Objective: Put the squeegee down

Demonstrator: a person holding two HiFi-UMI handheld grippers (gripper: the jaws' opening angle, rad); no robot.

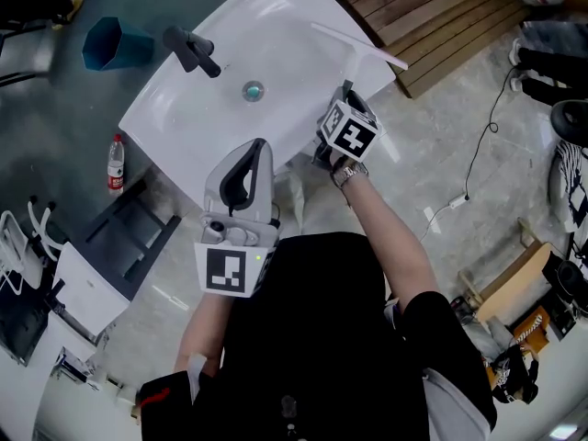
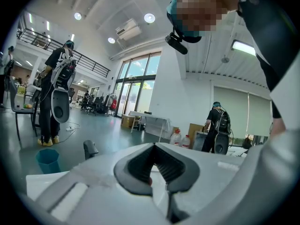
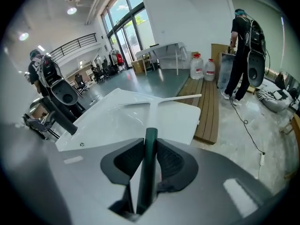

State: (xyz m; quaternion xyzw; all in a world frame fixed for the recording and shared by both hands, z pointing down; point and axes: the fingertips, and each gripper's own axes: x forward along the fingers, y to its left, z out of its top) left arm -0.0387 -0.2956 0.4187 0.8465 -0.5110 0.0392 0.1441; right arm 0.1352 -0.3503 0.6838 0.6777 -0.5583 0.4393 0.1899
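Observation:
The squeegee (image 1: 358, 46) has a dark green handle (image 3: 150, 163), a white shaft and a long white blade (image 3: 161, 100). My right gripper (image 1: 347, 95) is shut on the handle, and the blade hangs over the right end of the white sink (image 1: 175, 127). Seen from the right gripper view, the handle runs straight up between the two dark pads of that gripper (image 3: 150, 142). My left gripper (image 1: 260, 145) hovers over the sink's near edge, pointing roughly level, and its jaws (image 2: 157, 149) are shut with nothing in them.
A black faucet (image 1: 191, 50) and a round drain (image 1: 253, 90) sit in the sink. A teal bin (image 1: 110, 42) and a bottle (image 1: 115, 163) stand on the floor at left. A wooden pallet (image 1: 432, 16) lies beyond the sink; a cable (image 1: 478, 154) runs at right. People stand in the background.

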